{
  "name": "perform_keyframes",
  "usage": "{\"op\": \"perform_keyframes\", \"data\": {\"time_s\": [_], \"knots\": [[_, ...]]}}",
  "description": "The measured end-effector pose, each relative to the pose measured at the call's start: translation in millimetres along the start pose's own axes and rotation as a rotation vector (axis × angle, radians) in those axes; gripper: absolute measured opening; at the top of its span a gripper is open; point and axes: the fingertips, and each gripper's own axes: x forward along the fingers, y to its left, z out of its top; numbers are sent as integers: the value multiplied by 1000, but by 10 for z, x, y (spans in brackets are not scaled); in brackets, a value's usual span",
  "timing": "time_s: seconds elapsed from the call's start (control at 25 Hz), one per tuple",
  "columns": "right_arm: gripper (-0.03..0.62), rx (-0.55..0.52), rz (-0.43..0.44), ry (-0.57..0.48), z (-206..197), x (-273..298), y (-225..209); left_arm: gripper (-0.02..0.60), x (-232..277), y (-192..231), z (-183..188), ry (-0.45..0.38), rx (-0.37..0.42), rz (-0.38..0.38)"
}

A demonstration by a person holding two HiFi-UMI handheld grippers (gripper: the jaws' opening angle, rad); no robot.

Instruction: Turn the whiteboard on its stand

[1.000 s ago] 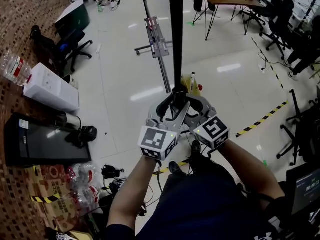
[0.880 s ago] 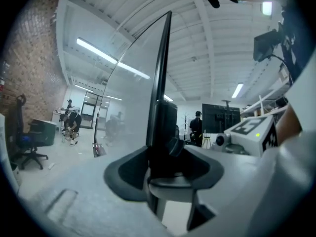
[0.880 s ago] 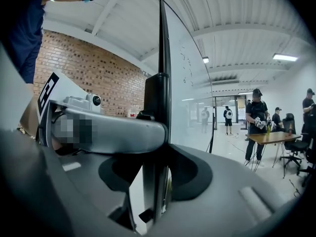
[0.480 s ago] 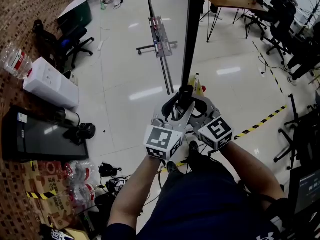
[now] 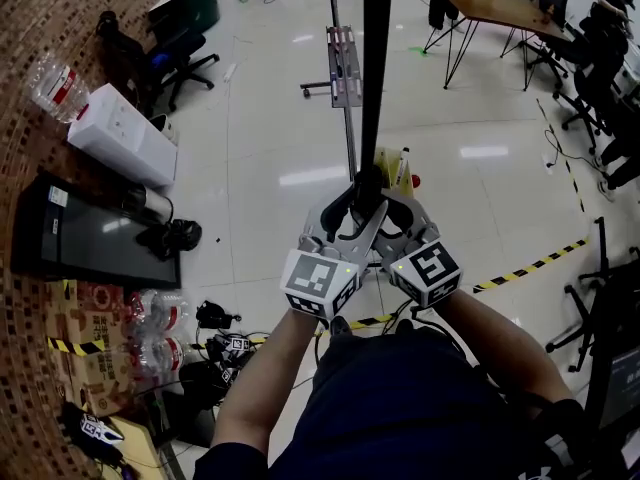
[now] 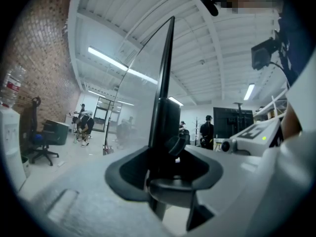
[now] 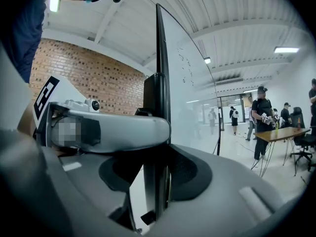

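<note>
Jaws of the left gripper [image 5: 352,200], which have just been closing, and of the right gripper [image 5: 392,200] clamp the black frame edge of the whiteboard [image 5: 377,68] from opposite sides. The board stands upright, edge-on to the person, above a glossy floor [image 5: 280,138].

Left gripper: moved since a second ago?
No: the left gripper stays at the near end of the stand rail; its jaws have just been closing on the whiteboard edge.
</note>
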Motion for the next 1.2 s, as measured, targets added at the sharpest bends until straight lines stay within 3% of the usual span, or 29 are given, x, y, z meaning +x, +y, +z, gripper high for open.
{"op": "perform_keyframes", "data": {"time_s": [0.36,0.56,0.84,1.04,1.2], "knots": [[158,28,120,-4,-3,25,125,198,-85,106,41,25,30,208],[156,39,158,-24,-15,-53,181,201,-144,61,36,38,56,280],[156,75,190,-40,-12,-162,388,209,-351,-20,34,40,57,324],[150,80,204,-35,-57,-254,537,224,-490,-97,-10,33,48,310],[149,93,167,-38,-49,-347,555,225,-520,-201,-13,17,49,267]]}}
